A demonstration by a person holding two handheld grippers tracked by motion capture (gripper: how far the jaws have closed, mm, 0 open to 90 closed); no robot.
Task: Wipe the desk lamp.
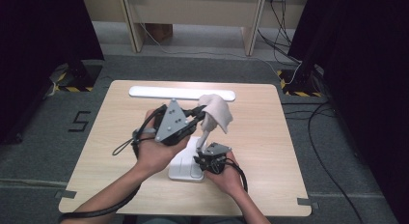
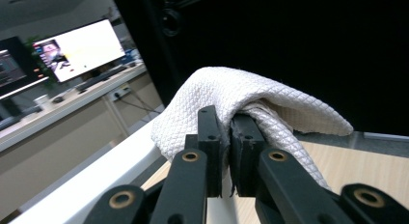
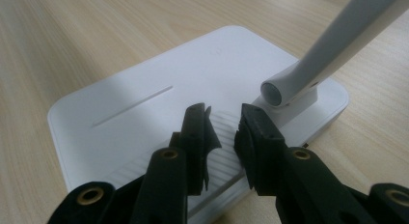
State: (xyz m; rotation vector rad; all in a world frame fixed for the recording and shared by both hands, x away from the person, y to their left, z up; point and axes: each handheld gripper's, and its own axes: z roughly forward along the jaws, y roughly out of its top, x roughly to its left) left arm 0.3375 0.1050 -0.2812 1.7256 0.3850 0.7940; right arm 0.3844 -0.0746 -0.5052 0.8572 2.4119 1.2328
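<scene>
High view: left gripper [image 1: 198, 113] pinches a cloth [image 1: 217, 111] and lays it on the far end of the lamp head [image 1: 181, 92], likely to wipe it. Right gripper [image 1: 208, 159] rests on the lamp base [image 1: 185, 162], probably to steady the lamp on the table [image 1: 270, 151].

Left gripper view: jaws nearly closed, clamped on a fold of cloth [image 2: 251, 96], which drapes over the tips so it covers the head [image 2: 103, 173].

Right gripper view: jaws part open, nothing between them, tips pressing down on the base [image 3: 140, 113] next to the arm hinge [image 3: 284, 91].
</scene>
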